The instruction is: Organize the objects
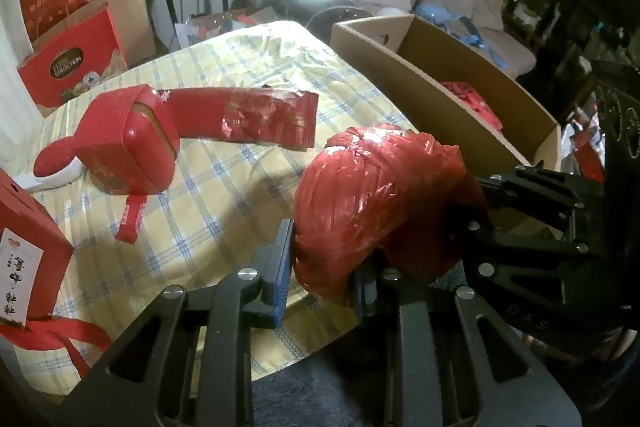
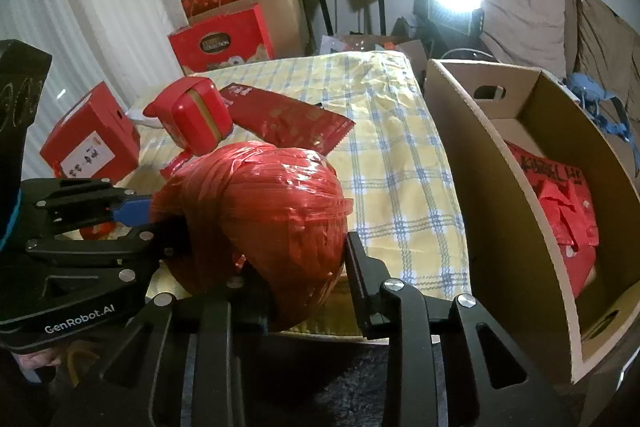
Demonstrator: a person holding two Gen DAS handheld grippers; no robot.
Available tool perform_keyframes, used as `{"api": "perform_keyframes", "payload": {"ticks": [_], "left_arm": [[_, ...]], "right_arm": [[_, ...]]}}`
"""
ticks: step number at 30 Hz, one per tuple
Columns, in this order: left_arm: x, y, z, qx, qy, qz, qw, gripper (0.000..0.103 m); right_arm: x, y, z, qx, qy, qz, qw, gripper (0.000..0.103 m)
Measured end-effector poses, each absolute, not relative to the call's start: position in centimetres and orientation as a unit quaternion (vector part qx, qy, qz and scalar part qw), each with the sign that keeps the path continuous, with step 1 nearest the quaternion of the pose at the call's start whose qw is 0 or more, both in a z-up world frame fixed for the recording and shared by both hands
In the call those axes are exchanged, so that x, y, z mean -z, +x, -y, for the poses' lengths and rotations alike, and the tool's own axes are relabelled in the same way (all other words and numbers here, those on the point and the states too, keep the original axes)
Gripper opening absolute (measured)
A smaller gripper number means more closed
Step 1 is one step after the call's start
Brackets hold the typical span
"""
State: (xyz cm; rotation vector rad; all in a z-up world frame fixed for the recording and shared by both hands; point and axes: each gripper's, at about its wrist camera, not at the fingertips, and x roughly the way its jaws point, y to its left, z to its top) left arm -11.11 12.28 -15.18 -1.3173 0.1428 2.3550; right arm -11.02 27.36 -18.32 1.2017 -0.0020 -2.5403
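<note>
1. Red is nearly everything here: far left on the checked bench cloth (image 2: 392, 155) stands a red carton (image 2: 90, 141), then a red tin (image 2: 196, 123) wound with a strap, then a flat red packet (image 2: 288, 121) lying just beside it.
2. Next along, at the near edge of the bench, sits the red raffia ball (image 2: 256, 223), a big wound bundle of shiny plastic strip, roundish with no clear long axis.
3. Both hands are on it. The left gripper (image 1: 320, 267) has its blue pad against the ball's left flank and its other finger buried under the wrapping; it looks clamped on a fold of the ball, though the far pad is hidden.
4. The right gripper (image 2: 296, 267) takes the ball from the other side. One finger is lost behind the bundle and the other stands just clear of its right edge, so I cannot tell whether it truly grips.
5. Rightmost is the open cardboard box (image 2: 472, 163), just off the bench's right side, with red bags (image 2: 568, 211) already inside. I judge the ball goes there: a carry to the right, with the right hand the nearer one.
6. Only the right wrist view shows the box's contents well; the left wrist view alone shows the blue pad touching.
</note>
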Motion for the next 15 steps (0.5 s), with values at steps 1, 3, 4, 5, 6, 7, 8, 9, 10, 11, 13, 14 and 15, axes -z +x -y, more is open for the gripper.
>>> {"api": "perform_keyframes", "payload": {"ticks": [1, 3, 4, 5, 6, 7, 8, 9, 10, 11, 13, 14, 15], "left_arm": [[15.1, -11.1, -12.3, -0.851, -0.475, -0.052, 0.218, 0.023], [15.0, -11.0, -12.4, -0.852, -0.473, -0.054, 0.217, 0.023], [14.9, -11.0, -12.4, -0.853, -0.471, -0.056, 0.216, 0.023], [14.8, -11.0, -12.4, -0.854, -0.470, -0.057, 0.216, 0.023], [14.7, -10.9, -12.4, -0.855, -0.469, -0.057, 0.216, 0.022], [14.6, -10.9, -12.4, -0.857, -0.465, -0.057, 0.216, 0.022], [14.5, -10.8, -12.4, -0.859, -0.460, -0.059, 0.216, 0.023], [14.2, -10.7, -12.4, -0.862, -0.454, -0.059, 0.217, 0.023], [14.1, -10.7, -12.4, -0.864, -0.450, -0.058, 0.217, 0.023], [13.8, -10.6, -12.4, -0.867, -0.445, -0.056, 0.218, 0.023], [13.4, -10.4, -12.5, -0.872, -0.435, -0.055, 0.218, 0.022], [13.2, -10.4, -12.5, -0.873, -0.433, -0.056, 0.218, 0.022], [13.0, -10.4, -12.5, -0.874, -0.431, -0.058, 0.218, 0.022]], "right_arm": [[18.2, -11.0, -27.3, 0.892, 0.420, 0.000, 0.165, 0.030], [18.1, -10.9, -27.3, 0.893, 0.418, -0.001, 0.165, 0.030], [18.1, -10.9, -27.4, 0.894, 0.417, -0.002, 0.165, 0.030], [18.0, -10.9, -27.4, 0.894, 0.416, -0.002, 0.165, 0.030], [17.9, -10.9, -27.3, 0.895, 0.415, -0.004, 0.165, 0.030], [17.8, -10.8, -27.3, 0.896, 0.412, -0.006, 0.164, 0.029], [17.6, -10.7, -27.3, 0.898, 0.408, -0.006, 0.163, 0.029], [17.5, -10.7, -27.3, 0.900, 0.405, -0.007, 0.162, 0.029], [17.2, -10.6, -27.3, 0.903, 0.399, -0.009, 0.161, 0.029], [17.0, -10.6, -27.3, 0.904, 0.396, -0.010, 0.160, 0.029], [16.6, -10.4, -27.4, 0.908, 0.389, -0.011, 0.158, 0.029], [16.3, -10.3, -27.4, 0.909, 0.385, -0.012, 0.157, 0.029], [16.2, -10.3, -27.4, 0.911, 0.381, -0.014, 0.156, 0.029]]}}
